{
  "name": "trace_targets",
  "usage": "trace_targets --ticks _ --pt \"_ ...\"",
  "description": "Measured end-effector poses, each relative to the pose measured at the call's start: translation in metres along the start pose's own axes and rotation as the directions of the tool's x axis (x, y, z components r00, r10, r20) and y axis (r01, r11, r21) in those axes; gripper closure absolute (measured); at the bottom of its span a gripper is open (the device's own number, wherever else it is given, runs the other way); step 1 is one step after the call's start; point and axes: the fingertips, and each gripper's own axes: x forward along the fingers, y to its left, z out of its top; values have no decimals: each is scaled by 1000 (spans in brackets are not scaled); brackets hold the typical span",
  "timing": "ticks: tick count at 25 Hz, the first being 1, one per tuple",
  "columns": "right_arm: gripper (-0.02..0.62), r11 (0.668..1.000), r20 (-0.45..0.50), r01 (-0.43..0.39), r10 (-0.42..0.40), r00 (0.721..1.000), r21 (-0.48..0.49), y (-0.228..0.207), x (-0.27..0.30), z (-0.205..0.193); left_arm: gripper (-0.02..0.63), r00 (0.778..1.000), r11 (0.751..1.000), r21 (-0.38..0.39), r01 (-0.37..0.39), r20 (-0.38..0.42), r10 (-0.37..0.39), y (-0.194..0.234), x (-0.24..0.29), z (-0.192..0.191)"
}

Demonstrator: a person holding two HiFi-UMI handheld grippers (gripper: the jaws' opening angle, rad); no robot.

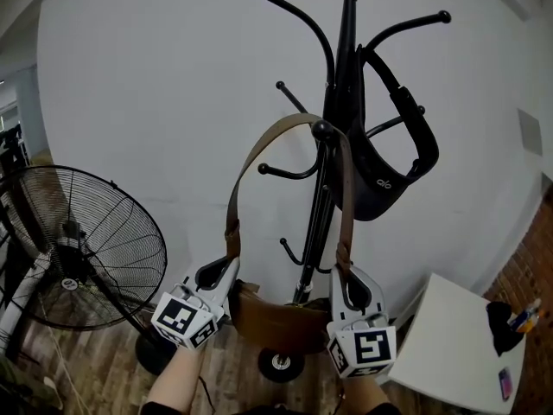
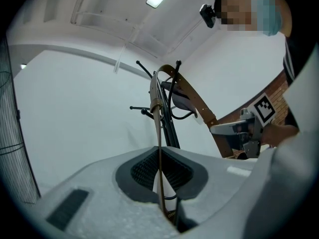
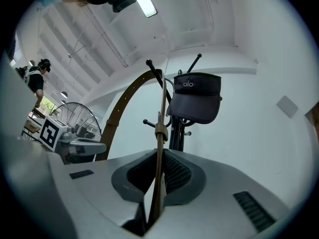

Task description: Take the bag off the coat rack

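Note:
A brown leather bag [image 1: 275, 320] hangs low against the black coat rack [image 1: 346, 67]. Its strap [image 1: 259, 150] loops over a knobbed hook [image 1: 321, 130]. My left gripper [image 1: 226, 272] is shut on the strap's left strand just above the bag. My right gripper [image 1: 347, 275] is shut on the right strand. In the left gripper view the strap [image 2: 158, 133] runs up from the closed left gripper [image 2: 160, 176] to the rack. In the right gripper view the strap [image 3: 161, 108] rises edge-on out of the right gripper [image 3: 158, 183].
A black visor [image 1: 390, 167] hangs on an upper right hook. A black pedestal fan [image 1: 86, 249] stands to the left on the wooden floor. A white table [image 1: 454, 340] with small items sits at lower right. The rack's round base [image 1: 281, 366] is below the bag.

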Motion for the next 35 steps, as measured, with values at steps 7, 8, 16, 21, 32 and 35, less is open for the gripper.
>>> trace_targets --ticks 7,8,16,21,32,35 --pt "568 1000 28 -7 7 1000 -5 1 -9 16 591 1000 1000 24 11 23 -12 -6 -5 21" --pt "568 1000 33 -8 8 999 -6 2 -11 18 591 1000 1000 26 12 25 -13 -7 -6 24" --pt "568 1000 45 -7 7 999 -6 8 -30 30 591 999 999 32 25 40 -26 -20 -20 40" --pt "568 1000 29 6 -6 1000 7 13 -47 25 591 999 1000 14 27 29 -27 -28 -36 36" --pt "568 999 -14 30 -29 999 44 29 -92 17 591 999 998 -41 51 17 -50 -53 -70 31" --pt "568 998 -32 31 -29 999 50 38 -105 13 591 998 996 -61 57 14 -57 -62 -81 28"
